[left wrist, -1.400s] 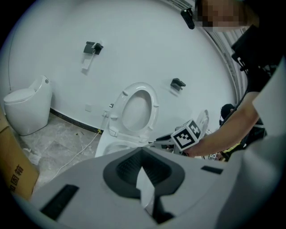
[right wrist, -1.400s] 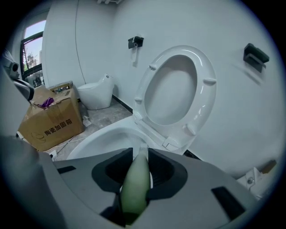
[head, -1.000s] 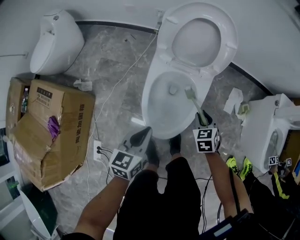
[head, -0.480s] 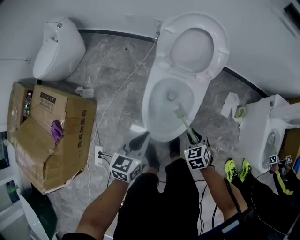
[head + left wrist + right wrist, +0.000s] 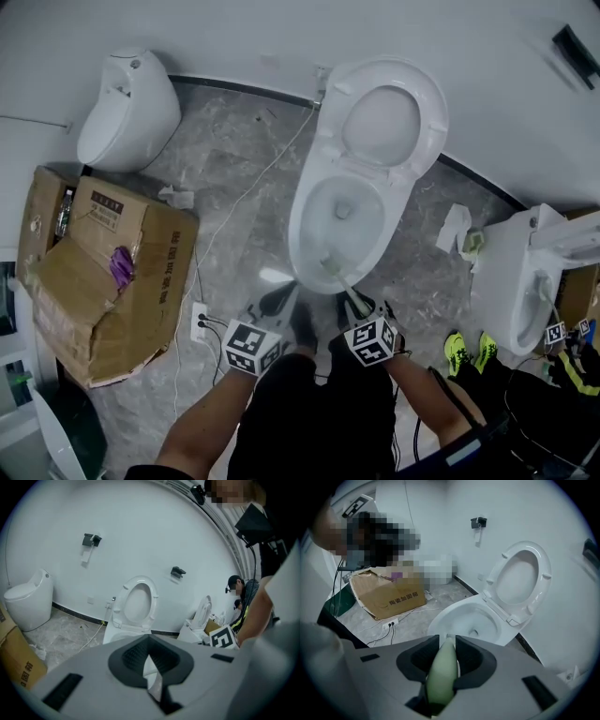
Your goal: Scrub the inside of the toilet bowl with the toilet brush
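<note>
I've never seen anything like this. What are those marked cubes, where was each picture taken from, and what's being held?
No robot: a person holds a two-jaw gripper in each hand; the marked cubes are part of them. One picture looks down from a camera on the person's head; the other two come from cameras riding on the grippers. The right gripper has its jaws closed on a pale green toilet brush, its head inside the open toilet bowl. The left gripper holds nothing, jaws together. A cardboard box lies on the floor.
</note>
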`<action>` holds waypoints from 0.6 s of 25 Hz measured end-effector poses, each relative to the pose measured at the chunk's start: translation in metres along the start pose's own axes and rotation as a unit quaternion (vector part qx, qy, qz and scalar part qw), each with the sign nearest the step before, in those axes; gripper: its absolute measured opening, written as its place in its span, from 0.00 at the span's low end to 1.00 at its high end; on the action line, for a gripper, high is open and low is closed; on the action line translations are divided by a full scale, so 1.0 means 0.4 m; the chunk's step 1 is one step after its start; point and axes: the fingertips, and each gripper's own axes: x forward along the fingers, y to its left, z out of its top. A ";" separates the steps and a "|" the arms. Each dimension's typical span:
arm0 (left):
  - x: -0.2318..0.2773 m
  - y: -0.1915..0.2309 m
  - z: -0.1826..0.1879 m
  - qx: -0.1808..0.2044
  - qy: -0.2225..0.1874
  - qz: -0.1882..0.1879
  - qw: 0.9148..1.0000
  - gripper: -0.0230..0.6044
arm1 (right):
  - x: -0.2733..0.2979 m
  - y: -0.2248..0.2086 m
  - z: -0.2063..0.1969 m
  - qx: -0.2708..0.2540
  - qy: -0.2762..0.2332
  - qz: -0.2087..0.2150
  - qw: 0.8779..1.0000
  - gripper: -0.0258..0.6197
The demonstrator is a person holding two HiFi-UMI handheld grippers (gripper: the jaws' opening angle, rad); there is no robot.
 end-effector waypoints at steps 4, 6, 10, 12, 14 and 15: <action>-0.037 -0.005 0.035 -0.016 -0.015 0.003 1.000 0.05 | -0.018 0.015 0.028 0.020 -0.006 -0.001 1.000 0.22; -0.062 -0.016 0.063 0.007 -0.021 -0.005 1.000 0.05 | -0.035 0.016 0.045 0.035 -0.011 -0.008 0.999 0.22; -0.101 -0.019 0.111 0.027 -0.035 -0.013 0.999 0.05 | -0.080 -0.002 0.078 0.066 -0.027 -0.027 0.997 0.22; -0.121 -0.018 0.127 0.024 -0.043 -0.010 0.999 0.05 | -0.110 -0.015 0.097 0.077 -0.037 -0.036 0.996 0.22; -0.143 -0.017 0.139 0.017 -0.049 -0.007 0.999 0.05 | -0.143 -0.027 0.117 0.086 -0.047 -0.047 0.994 0.22; -0.154 -0.018 0.144 0.012 -0.052 -0.006 0.999 0.05 | -0.161 -0.032 0.127 0.091 -0.051 -0.051 0.993 0.22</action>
